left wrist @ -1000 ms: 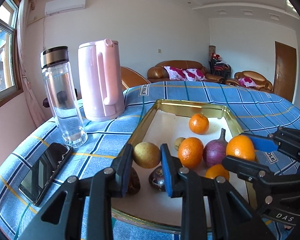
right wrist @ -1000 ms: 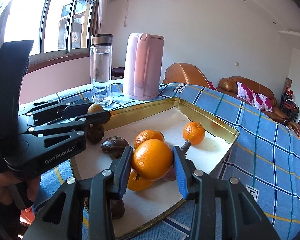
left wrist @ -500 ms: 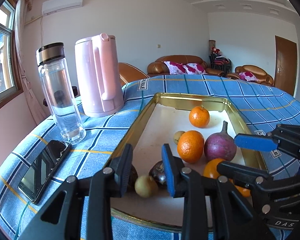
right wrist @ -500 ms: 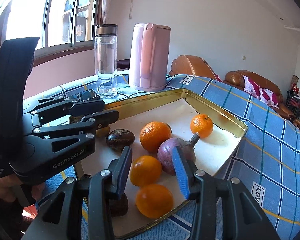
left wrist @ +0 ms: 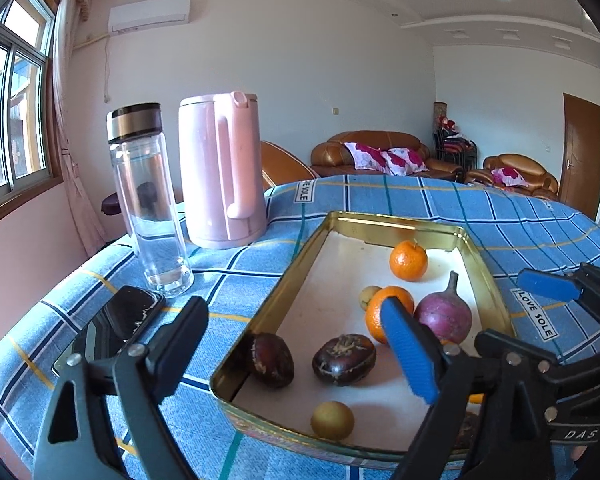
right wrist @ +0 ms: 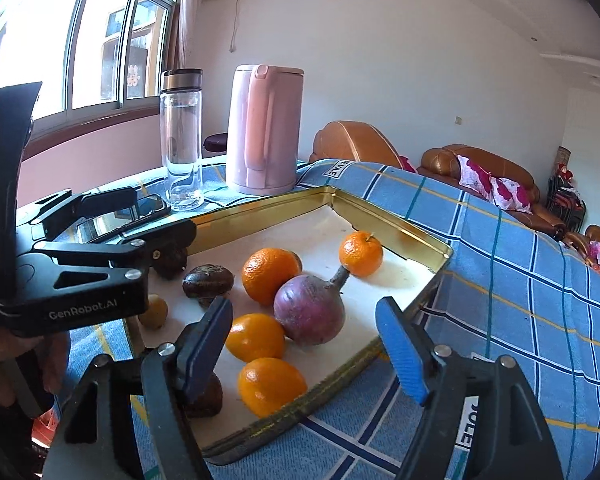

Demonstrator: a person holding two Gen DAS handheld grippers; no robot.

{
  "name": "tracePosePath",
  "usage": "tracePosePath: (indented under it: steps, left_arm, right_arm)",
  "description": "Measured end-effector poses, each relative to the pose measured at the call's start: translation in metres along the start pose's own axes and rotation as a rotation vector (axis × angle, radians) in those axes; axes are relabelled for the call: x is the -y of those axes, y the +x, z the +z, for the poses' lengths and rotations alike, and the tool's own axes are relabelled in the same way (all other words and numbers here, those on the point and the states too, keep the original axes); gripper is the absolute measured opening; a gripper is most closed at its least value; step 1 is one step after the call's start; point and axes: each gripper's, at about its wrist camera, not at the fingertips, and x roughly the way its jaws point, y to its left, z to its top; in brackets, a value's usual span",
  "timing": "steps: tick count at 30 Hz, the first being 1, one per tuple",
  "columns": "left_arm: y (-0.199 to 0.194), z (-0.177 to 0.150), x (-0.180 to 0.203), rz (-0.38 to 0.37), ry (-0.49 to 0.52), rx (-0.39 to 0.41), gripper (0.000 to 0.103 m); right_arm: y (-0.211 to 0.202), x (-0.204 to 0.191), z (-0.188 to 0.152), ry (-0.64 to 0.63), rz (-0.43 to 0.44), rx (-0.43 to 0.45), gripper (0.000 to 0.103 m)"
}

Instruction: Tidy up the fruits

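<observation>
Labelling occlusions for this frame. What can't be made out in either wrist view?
- Orange fruit at the gold metal tray's near right, left wrist view: only a sliver shows behind the right gripper.
- Dark brown round fruit, right wrist view: mostly hidden by that gripper's black finger.
- Dark brown fruit in the tray's near left corner, right wrist view: half covered by the left gripper.
- Black phone, right wrist view: mostly behind the left gripper.
</observation>
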Motion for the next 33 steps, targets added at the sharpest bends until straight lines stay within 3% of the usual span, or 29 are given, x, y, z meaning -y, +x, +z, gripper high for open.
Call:
tracePosePath:
  steps: [7, 13, 33]
  left_arm:
    - [-0.012, 0.004, 0.005, -0.002, 0.001, 0.02, 0.101]
    - [-0.018, 0.006, 0.013, -0.012, 0.011, 0.023, 0.101]
    - [-0.026, 0.009, 0.022, -0.011, 0.028, 0.04, 0.103]
  right_arm:
    - [-0.022, 0.018, 0.001, 0.047, -0.059, 0.039, 0.077]
    - [-0.041, 0.022, 0.002, 0.056, -0.08, 0.082, 0.082]
    - [-0.056, 0.033, -0.001, 0.083, -0.096, 0.108, 0.083]
